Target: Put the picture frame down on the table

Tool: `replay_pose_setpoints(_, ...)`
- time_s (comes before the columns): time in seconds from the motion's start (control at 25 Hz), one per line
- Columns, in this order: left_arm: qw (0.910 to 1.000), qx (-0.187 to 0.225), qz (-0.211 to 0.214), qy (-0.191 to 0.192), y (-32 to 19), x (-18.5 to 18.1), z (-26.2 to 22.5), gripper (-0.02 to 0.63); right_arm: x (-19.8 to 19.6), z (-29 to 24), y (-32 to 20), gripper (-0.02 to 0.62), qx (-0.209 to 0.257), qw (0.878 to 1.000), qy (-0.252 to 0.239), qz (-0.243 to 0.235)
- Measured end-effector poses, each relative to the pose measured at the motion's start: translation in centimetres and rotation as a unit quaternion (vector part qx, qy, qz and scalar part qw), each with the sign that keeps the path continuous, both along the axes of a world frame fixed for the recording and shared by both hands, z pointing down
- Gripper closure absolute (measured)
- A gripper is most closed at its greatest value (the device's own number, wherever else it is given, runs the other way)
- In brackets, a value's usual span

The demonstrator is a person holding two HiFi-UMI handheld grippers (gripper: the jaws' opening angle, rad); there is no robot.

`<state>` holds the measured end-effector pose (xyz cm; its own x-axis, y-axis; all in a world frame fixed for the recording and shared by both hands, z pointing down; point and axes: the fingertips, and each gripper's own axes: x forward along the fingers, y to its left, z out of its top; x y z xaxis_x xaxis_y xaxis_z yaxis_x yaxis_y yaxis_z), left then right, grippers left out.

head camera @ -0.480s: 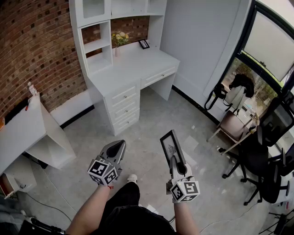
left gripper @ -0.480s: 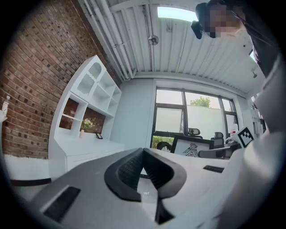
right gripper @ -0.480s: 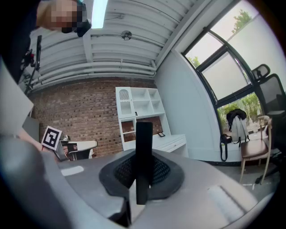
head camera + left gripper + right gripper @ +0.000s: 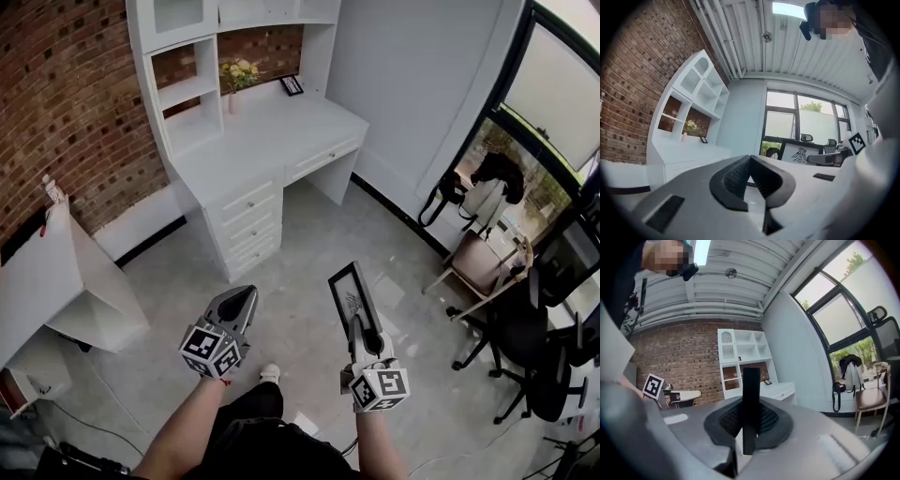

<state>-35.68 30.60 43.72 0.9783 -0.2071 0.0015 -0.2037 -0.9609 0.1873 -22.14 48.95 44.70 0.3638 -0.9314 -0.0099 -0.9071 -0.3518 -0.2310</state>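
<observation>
**Only the room drifts; frame held above the floor**

Both grippers keep their places while the room slides slightly past. Pinched by one thin edge, the upright picture frame (image 4: 353, 298) could swing or slip if jolted. The right gripper (image 4: 359, 330) clamps it, nearly closed. The left gripper (image 4: 239, 302) is closed and empty. The white desk (image 4: 272, 131) lies well ahead.

Left hand-held gripper (image 4: 242, 300) points level toward the desk (image 4: 272, 141), jaws together, empty; right hand-held gripper (image 4: 357, 330) clamps the picture frame (image 4: 349, 295).
</observation>
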Motion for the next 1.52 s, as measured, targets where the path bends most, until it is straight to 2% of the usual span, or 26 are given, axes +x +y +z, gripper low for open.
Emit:
replay_pose_setpoints(0.56,0.9998,-0.015,0.008,-0.005,-10.0,6.3,1.2,0.611,6.8,0.0,-9.4,0.575,0.006,1.000,-0.019,0.020)
replay_pose_setpoints(0.88,0.9998,-0.018,-0.003,-0.001,-15.6,7.2,1.6,0.611,9.0,0.3,-14.6,0.575,0.018,0.999,-0.030,0.025)
replay_pose_setpoints(1.28,0.9990,-0.039,-0.019,-0.005,-18.9,8.4,2.8,0.611,10.7,1.3,-18.9,0.575,-0.004,0.999,-0.040,0.006)
replay_pose_setpoints(1.52,0.9985,-0.043,-0.034,-0.003,-21.9,10.1,3.2,0.611,13.0,0.8,-22.2,0.575,0.003,0.999,-0.036,-0.010)
